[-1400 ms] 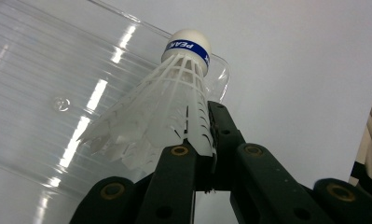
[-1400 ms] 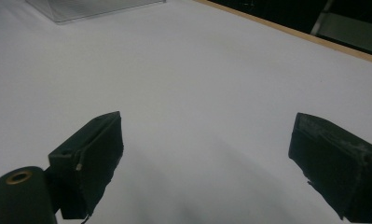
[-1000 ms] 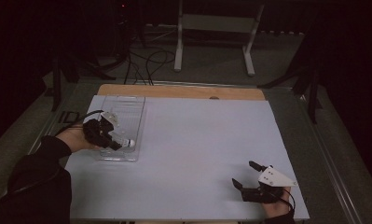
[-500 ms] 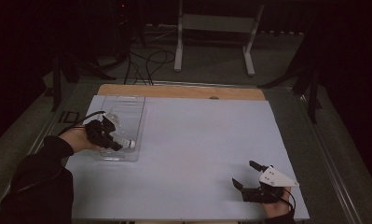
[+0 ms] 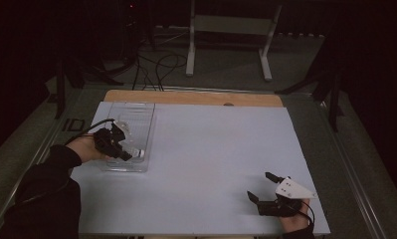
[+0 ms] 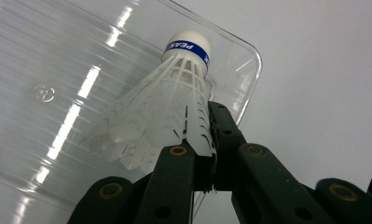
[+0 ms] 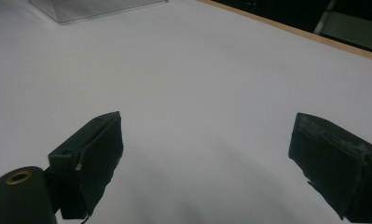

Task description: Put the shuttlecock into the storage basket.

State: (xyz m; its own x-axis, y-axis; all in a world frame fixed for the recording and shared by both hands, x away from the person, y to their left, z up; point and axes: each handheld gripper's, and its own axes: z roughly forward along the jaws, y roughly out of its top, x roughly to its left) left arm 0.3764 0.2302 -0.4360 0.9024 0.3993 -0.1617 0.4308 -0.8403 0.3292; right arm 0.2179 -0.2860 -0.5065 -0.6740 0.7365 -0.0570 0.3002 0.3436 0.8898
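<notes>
— Where's the shuttlecock (image 6: 174, 112)?
— Pinched by its white skirt in the left gripper (image 5: 129, 153), over the near end of the clear plastic tray (image 5: 136, 112) at the desk's (image 5: 211, 149) left side, cork pointing away.
— And the right gripper (image 5: 263, 186)?
— Resting near the desk's front right corner, jaws spread wide, nothing between them.

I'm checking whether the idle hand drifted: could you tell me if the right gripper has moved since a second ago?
No. The right gripper sits at the same spot near the white table front right corner, jaws open as before.
</notes>
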